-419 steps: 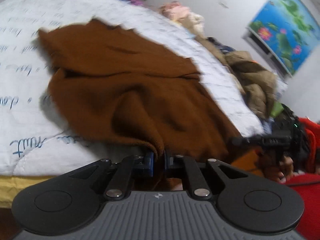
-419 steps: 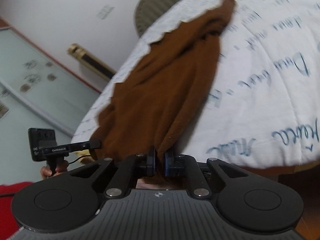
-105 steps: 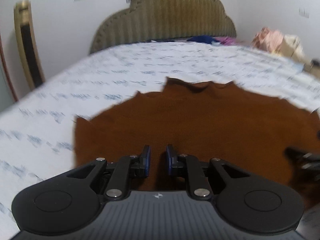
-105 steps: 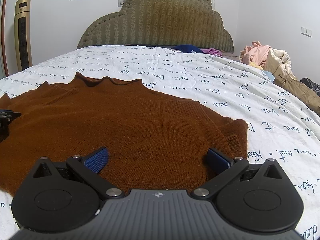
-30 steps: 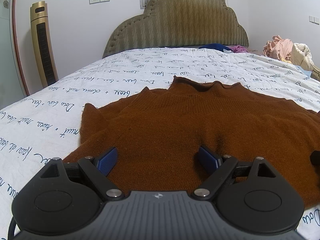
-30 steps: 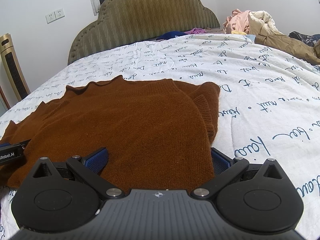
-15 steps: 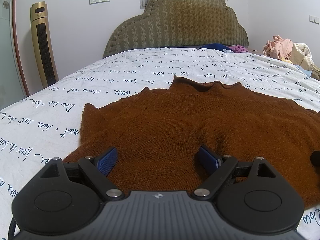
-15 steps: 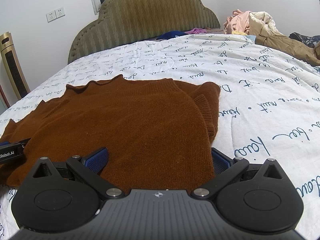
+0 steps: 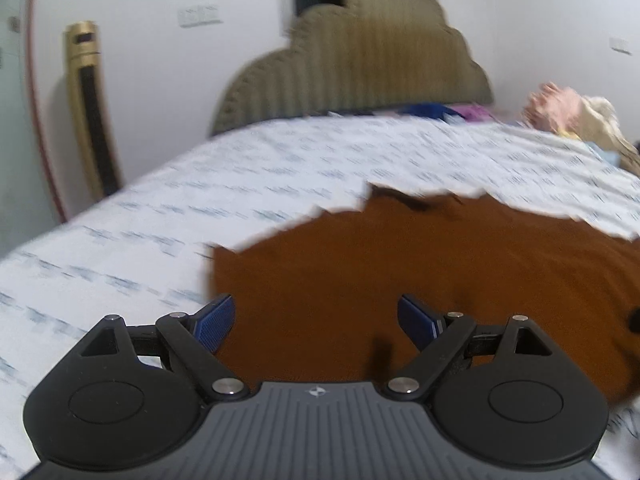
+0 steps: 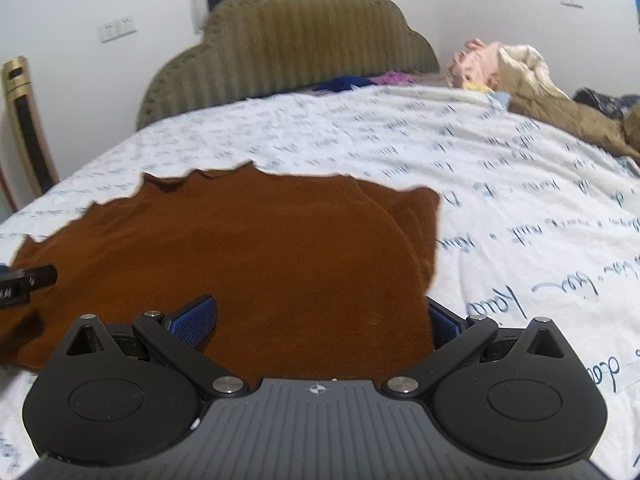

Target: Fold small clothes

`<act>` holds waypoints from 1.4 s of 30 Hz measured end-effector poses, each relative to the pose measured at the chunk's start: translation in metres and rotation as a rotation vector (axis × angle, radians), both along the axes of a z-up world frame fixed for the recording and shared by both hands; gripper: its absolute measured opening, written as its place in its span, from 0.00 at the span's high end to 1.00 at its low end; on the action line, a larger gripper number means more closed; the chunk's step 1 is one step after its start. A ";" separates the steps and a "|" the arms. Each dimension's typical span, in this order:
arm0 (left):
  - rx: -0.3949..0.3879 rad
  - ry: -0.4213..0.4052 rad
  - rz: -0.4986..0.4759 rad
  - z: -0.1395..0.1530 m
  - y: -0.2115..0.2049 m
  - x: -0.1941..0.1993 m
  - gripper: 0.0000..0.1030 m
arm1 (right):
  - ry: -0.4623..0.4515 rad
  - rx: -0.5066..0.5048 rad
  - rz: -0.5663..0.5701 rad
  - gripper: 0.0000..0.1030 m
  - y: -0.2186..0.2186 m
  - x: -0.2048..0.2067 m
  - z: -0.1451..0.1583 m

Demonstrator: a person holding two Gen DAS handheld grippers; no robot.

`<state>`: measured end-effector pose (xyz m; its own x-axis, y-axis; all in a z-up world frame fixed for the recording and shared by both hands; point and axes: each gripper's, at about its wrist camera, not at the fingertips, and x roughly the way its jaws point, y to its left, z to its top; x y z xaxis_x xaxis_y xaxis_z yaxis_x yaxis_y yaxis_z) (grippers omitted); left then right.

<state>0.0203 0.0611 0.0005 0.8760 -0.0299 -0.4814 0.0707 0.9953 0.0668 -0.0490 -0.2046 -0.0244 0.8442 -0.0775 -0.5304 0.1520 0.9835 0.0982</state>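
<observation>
- The sweater point(image 10: 248, 256) is lying flat on the bedspread point(image 10: 520, 200), ahead of and between the right gripper's point(image 10: 316, 320) spread fingers
- The left gripper point(image 9: 316, 322) is sitting over the sweater's left part
- The headboard point(image 10: 280, 40) is standing far ahead of both
- A clothes heap point(image 10: 520, 76) is lying ahead, right of the fingers

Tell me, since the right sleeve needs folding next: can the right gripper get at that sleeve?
Probably yes: the right gripper is open, and the sleeve lies uncovered on the bedspread just ahead.
</observation>
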 end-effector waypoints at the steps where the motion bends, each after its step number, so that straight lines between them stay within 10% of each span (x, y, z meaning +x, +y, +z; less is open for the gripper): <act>1: -0.007 -0.002 0.023 0.004 0.011 0.004 0.13 | -0.011 -0.030 0.026 0.00 0.009 -0.002 0.006; 6: -0.124 0.080 0.077 0.017 0.075 0.050 0.12 | -0.042 -0.278 0.215 0.00 0.079 -0.009 0.024; 14: -0.537 0.465 -0.162 -0.009 0.135 0.125 0.12 | -0.085 -0.765 0.550 0.00 0.211 -0.030 0.004; 23: -0.799 0.606 -0.361 -0.036 0.112 0.184 0.13 | -0.134 -0.896 0.594 0.09 0.273 0.008 -0.019; 25: -0.786 0.614 -0.351 -0.034 0.102 0.197 0.27 | -0.142 -0.897 0.576 0.26 0.279 0.018 -0.023; 27: -0.726 0.659 -0.289 -0.038 0.089 0.210 0.80 | -0.124 -0.900 0.579 0.46 0.285 0.026 -0.029; 28: -0.691 0.671 -0.252 -0.040 0.084 0.215 0.86 | -0.116 -0.897 0.586 0.60 0.286 0.029 -0.031; 31: -0.583 0.640 -0.234 -0.030 0.071 0.212 0.90 | -0.121 -0.904 0.617 0.89 0.287 0.026 -0.034; 36: -0.288 0.491 -0.228 0.015 0.031 0.183 0.91 | -0.211 -0.834 0.555 0.90 0.266 0.010 -0.015; 42: -0.251 0.414 -0.246 0.064 -0.006 0.177 0.91 | -0.246 -0.644 0.418 0.90 0.213 0.002 0.022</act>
<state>0.1970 0.0553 0.0644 0.5672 -0.3687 -0.7365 0.2736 0.9278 -0.2537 -0.0472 0.0086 -0.0027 0.9578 0.0433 -0.2843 -0.1932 0.8291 -0.5246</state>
